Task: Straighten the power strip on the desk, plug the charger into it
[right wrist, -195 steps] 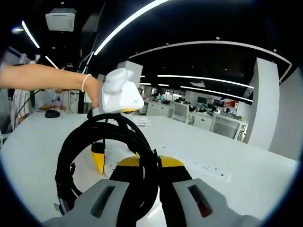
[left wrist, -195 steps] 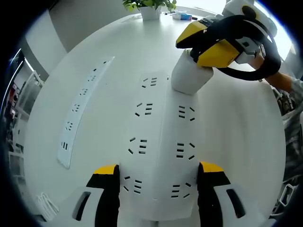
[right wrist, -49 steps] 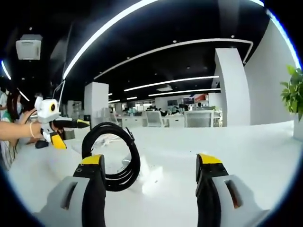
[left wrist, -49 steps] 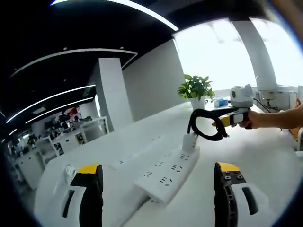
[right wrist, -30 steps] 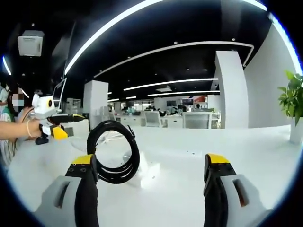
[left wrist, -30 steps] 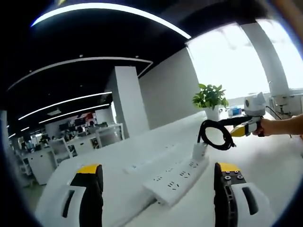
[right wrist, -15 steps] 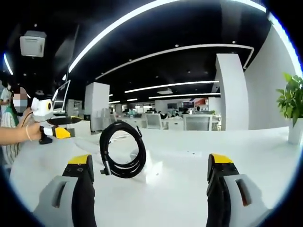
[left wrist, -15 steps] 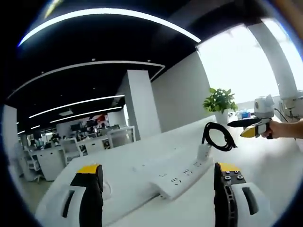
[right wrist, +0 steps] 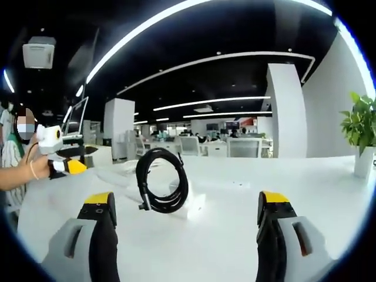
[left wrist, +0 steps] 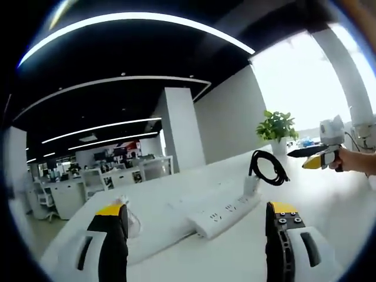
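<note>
Both spread-jawed grippers [left wrist: 191,214] [right wrist: 184,205] sit apart from the power strip [left wrist: 226,207].

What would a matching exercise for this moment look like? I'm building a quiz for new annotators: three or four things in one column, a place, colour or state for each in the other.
Things:
1. power strip
2. coiled cable
3. potted plant
4. left hand-held gripper

States:
A. black, looped, standing up above the white charger
B. open, holding nothing
C. white, lying flat on the desk
D. green leaves, at the desk's far end

Pairs: 1-C, 2-A, 3-D, 4-B
</note>
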Action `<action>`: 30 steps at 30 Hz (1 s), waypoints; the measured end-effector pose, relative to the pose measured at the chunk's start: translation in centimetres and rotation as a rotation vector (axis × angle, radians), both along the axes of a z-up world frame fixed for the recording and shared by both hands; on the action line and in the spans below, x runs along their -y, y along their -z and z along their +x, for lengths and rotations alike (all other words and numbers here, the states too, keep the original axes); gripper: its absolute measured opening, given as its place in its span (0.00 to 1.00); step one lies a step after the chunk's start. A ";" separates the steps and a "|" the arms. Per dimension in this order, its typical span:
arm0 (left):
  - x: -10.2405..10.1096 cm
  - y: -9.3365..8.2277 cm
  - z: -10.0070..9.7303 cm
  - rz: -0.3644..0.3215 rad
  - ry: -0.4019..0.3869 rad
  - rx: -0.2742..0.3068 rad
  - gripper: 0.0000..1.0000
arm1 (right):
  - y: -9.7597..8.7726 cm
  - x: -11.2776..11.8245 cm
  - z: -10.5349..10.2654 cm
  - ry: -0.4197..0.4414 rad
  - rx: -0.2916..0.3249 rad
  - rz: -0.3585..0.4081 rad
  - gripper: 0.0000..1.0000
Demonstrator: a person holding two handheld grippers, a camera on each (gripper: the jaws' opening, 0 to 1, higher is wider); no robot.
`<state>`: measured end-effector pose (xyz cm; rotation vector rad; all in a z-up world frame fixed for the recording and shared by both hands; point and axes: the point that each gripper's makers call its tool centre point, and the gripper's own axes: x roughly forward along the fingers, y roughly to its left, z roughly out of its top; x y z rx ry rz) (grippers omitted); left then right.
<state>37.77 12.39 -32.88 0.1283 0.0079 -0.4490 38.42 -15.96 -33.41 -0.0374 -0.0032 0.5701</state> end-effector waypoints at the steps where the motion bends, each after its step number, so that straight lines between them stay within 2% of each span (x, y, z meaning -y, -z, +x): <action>1: -0.1 0.0 -0.3 -0.009 -0.001 0.005 0.99 | 0.0 0.0 -0.2 -0.002 -0.003 0.004 1.00; 5: -0.5 0.3 -0.6 -0.018 -0.006 -0.002 0.99 | -0.3 0.0 -0.7 -0.004 -0.014 0.025 1.00; 13: -0.9 0.4 -1.8 -0.059 -0.018 0.000 0.99 | -1.4 -0.2 -2.3 -0.002 0.023 0.005 1.00; 18: -1.0 1.2 -2.7 -0.001 -0.034 -0.004 0.99 | -1.7 -0.3 -3.2 -0.005 0.034 -0.005 1.00; 24: -1.2 0.5 -4.0 -0.038 -0.034 0.013 0.99 | -2.4 -0.2 -4.3 0.001 0.040 0.012 1.00; 30: -1.7 0.2 -5.3 -0.046 -0.049 0.010 0.99 | -1.8 0.4 -5.2 0.023 0.030 0.001 1.00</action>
